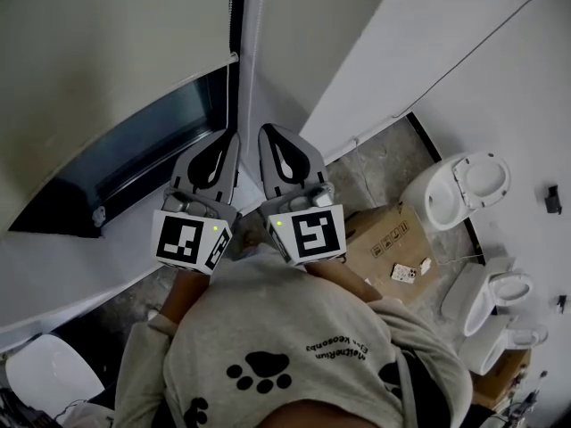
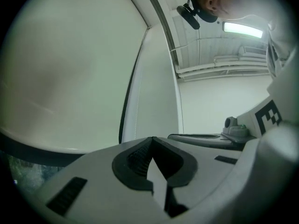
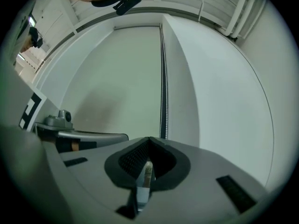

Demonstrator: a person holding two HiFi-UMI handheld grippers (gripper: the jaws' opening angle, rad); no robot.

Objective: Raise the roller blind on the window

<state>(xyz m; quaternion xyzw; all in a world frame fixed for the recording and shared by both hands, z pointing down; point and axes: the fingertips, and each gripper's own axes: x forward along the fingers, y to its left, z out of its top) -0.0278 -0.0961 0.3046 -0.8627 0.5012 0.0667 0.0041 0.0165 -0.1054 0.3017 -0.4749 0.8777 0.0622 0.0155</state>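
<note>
You held both grippers close to the window, side by side, pointing at it. Your left gripper (image 1: 232,136) was shut tight with nothing between its jaws. Your right gripper (image 1: 266,132) was shut tight too, and it held nothing.

The big, pale, flat cloth roller blind (image 1: 107,52) hung down over most of the window. Its long side ran up and down the wall. Its bottom edge ran across, and under it a dark strip of window glass (image 1: 152,150) showed. A thin dark bead chain (image 3: 163,92) hung straight up and down along the blind's right edge. It stood just past the tips of your grippers, and neither gripper had hold of it.

The head view looked down on things that the other views did not show: your grey sweatshirt with a black paw print (image 1: 259,373), a brown cardboard box (image 1: 384,239) on the grey floor, and white toilets (image 1: 464,185) by the white wall on the right.

The left gripper view showed the blind's curved bottom edge with the dark glass under it, and a long bright light (image 2: 243,29) on the ceiling. The right gripper view showed the chain going all the way up to the top of the blind.
</note>
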